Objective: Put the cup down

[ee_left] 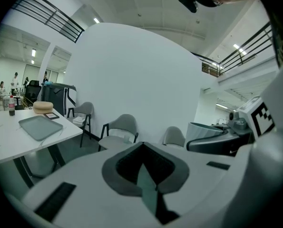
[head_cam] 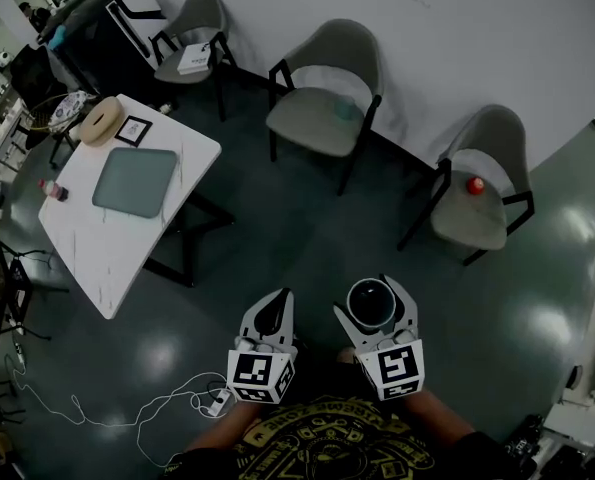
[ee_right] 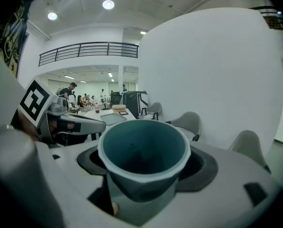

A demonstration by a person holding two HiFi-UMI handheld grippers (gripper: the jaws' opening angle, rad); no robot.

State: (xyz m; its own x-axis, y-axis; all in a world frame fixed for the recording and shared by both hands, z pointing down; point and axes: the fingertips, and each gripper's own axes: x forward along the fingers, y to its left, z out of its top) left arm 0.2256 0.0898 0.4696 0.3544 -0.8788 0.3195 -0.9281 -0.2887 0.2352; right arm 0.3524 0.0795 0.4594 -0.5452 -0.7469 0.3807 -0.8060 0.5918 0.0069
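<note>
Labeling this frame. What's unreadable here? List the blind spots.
- Base of the cup: in the right gripper view, the jaws of the right gripper cover it. The head view only looks down into it.
- Cup contents: the bottom is too dark in both views.
- Red object on the right-hand chair: too small in the head view to identify.
- Bottle on the white table: label too small in the head view.

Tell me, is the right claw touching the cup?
Touching. The right gripper view shows the cup sitting inside the right claw, with both jaws pressed against its sides and no gap showing.
</note>
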